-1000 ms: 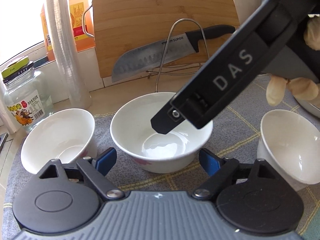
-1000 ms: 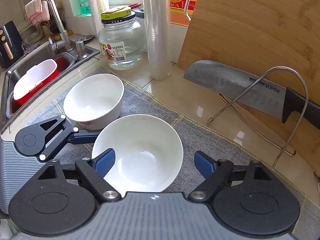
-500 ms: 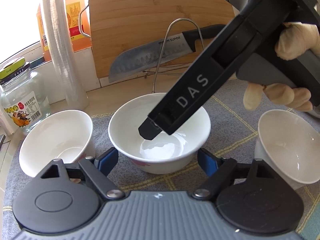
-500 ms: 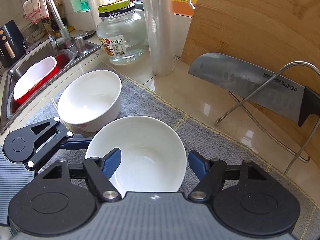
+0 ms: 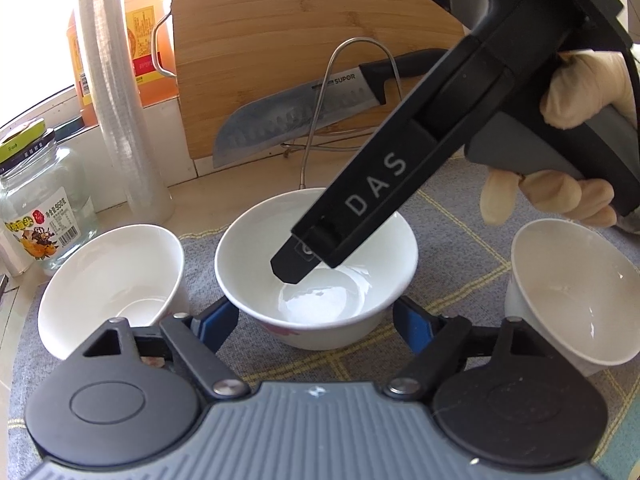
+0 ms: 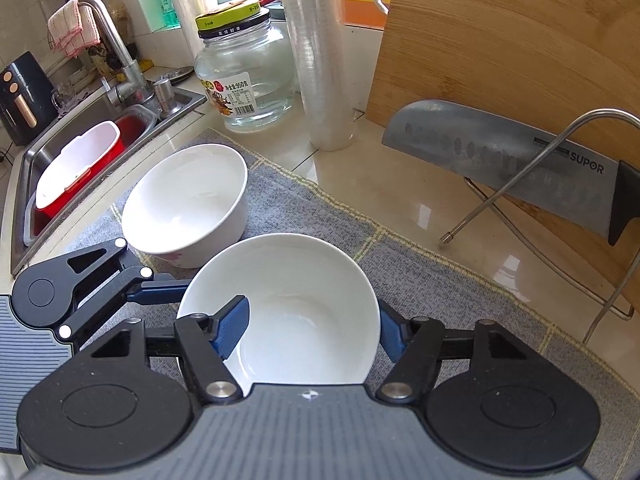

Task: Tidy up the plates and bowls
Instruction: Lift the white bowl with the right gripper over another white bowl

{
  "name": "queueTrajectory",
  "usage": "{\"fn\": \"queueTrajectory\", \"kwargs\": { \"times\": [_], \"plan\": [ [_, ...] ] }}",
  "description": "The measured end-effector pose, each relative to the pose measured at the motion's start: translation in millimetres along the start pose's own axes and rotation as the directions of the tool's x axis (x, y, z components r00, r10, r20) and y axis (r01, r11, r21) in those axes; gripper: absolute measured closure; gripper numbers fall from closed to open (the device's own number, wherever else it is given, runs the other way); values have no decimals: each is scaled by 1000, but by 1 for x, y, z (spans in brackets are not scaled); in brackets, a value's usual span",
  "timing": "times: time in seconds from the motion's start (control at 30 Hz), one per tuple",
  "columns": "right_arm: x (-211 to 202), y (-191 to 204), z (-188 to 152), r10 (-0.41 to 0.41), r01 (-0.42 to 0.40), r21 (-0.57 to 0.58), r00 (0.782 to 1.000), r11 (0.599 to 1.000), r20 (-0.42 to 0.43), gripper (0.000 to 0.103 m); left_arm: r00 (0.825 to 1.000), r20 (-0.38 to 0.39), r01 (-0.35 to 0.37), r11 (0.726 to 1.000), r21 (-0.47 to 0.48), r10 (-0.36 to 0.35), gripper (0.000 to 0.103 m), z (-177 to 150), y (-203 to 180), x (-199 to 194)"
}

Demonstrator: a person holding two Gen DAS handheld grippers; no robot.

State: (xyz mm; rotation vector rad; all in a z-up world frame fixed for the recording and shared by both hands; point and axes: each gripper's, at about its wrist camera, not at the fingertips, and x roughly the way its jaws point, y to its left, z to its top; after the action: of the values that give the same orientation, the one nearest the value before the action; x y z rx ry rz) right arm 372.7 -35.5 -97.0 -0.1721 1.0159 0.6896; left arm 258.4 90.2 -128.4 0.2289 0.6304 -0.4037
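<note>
Three white bowls stand on a grey mat point(image 5: 460, 216): a left bowl point(image 5: 112, 280), a middle bowl point(image 5: 316, 280) and a right bowl point(image 5: 572, 292). My left gripper point(image 5: 314, 322) straddles the middle bowl low down. Its jaws are closing, and a narrow gap still shows at each blue pad. My right gripper point(image 6: 310, 332) is shut on the middle bowl point(image 6: 304, 300), with one pad point(image 6: 232, 328) inside it and the other against the outer wall. From the left wrist view its black finger point(image 5: 304, 260) reaches down into the bowl.
A knife point(image 6: 500, 160) rests on a wire stand point(image 6: 520, 184) in front of a bamboo board point(image 6: 520, 40). Behind the mat are a glass jar point(image 6: 244, 80) and a roll of film point(image 6: 320, 60). A sink point(image 6: 80, 152) holds a red tub. A gloved hand point(image 5: 576, 92) grips the right tool.
My right gripper has come down over the middle bowl and closed, one pad going inside the rim. The left gripper's pads have drawn slightly closer to the bowl.
</note>
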Motion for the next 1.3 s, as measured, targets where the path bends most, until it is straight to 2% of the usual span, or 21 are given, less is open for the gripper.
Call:
{"fn": "queueTrajectory", "kwargs": {
  "times": [0.6, 1.3],
  "plan": [
    [-12, 11, -9, 0, 0, 30, 1000, 1000, 12, 31, 1000, -19, 18, 1000, 6, -17, 19, -6, -6, -16],
    [-54, 49, -31, 44, -46, 46, 998, 998, 48, 30, 997, -54, 56, 997, 61, -52, 19, -14, -15, -69]
  ]
}}
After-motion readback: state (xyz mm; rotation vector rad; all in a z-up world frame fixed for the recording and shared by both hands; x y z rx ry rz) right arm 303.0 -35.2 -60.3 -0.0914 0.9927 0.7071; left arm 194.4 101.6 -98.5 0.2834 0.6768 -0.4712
